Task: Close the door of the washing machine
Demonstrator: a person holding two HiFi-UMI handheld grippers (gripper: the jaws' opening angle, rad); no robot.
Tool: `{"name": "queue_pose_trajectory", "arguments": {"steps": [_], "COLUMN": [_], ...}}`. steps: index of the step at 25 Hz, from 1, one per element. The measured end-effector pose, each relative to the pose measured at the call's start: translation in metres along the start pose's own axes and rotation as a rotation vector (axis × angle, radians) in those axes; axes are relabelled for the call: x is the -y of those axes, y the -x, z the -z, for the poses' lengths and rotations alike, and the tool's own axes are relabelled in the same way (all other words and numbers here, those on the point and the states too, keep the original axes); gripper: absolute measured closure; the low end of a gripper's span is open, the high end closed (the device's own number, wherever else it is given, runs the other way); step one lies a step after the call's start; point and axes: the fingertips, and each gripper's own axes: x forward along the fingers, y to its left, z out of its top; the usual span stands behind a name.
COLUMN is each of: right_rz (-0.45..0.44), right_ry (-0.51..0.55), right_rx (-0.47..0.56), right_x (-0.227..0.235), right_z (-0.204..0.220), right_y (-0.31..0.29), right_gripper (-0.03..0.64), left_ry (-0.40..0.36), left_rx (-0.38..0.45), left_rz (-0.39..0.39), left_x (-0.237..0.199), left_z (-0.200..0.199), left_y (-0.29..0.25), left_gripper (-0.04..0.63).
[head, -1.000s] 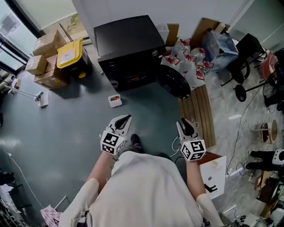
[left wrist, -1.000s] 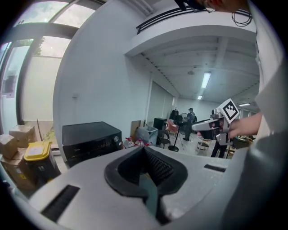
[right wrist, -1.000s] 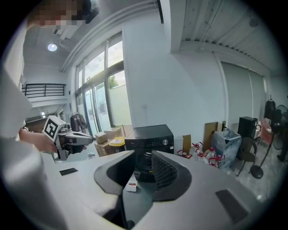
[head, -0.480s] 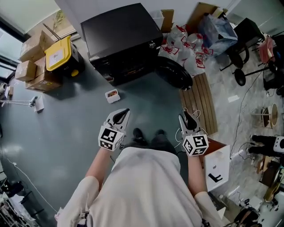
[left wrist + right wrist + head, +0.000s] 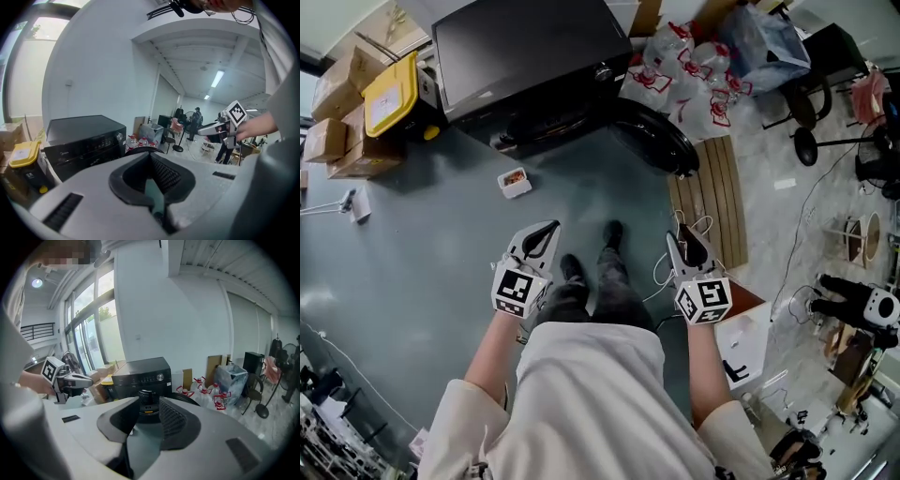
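Observation:
The black washing machine (image 5: pixel 525 56) stands against the far wall. Its round dark door (image 5: pixel 652 136) hangs open at its right, swung out over the floor. Both grippers are held low in front of me, well short of the machine. My left gripper (image 5: pixel 542 234) has its pads together with nothing between them (image 5: pixel 150 157). My right gripper (image 5: pixel 689 246) is opening, its jaws apart and empty (image 5: pixel 149 404). Through that gap I see the machine's front (image 5: pixel 140 373) and the door (image 5: pixel 187 401) beside it.
A yellow-lidded bin (image 5: pixel 391 94) and cardboard boxes (image 5: pixel 337 112) sit left of the machine. A small white tub (image 5: pixel 515 181) lies on the grey floor in front. White bags with red print (image 5: pixel 675 75) and a wooden slat board (image 5: pixel 708 202) lie right of the door.
I have walked toward the machine; it has slid up and left in the head view. Both grippers have moved forward and sunk, still level with each other. My legs now show between them.

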Motion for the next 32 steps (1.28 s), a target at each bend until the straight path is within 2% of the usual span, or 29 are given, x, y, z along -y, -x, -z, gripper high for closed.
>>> {"name": "queue_pose_trajectory", "arguments": {"steps": [7,11,16,20,26,32], "right_rz": [-0.017,-0.024,-0.012,0.016,0.057,0.077], "right_ry": [-0.021,-0.017,0.002,0.043,0.089,0.2], "right_rx": [-0.064,-0.118,-0.184,-0.233,-0.316,-0.436], "right_x": [0.077,0.127,0.188,0.237,0.302,0.349], "right_z": [0.03,0.06,0.103,0.139,0.193,0.239], "right_y": [-0.065,-0.102,-0.149,-0.184,-0.227,-0.259], "right_gripper": [0.471,0.465,0.465,0.465,0.462,0.462], "left_ry": [0.025,0.024,0.062,0.109,0.099,0.078], "left_rx": [-0.051,-0.076,-0.129,-0.182,-0.195,-0.229], "left_rz": [-0.02,-0.028,-0.024,-0.027,0.011,0.044], "left_x": [-0.007,-0.012,-0.018,-0.021,-0.015,-0.008], "left_z": [0.022,0.038,0.074,0.108,0.138,0.158], "left_y": [-0.087,-0.138,-0.198,-0.241,-0.298,-0.33], "left_gripper": [0.586,0.586,0.586,0.586,0.586,0.586]}}
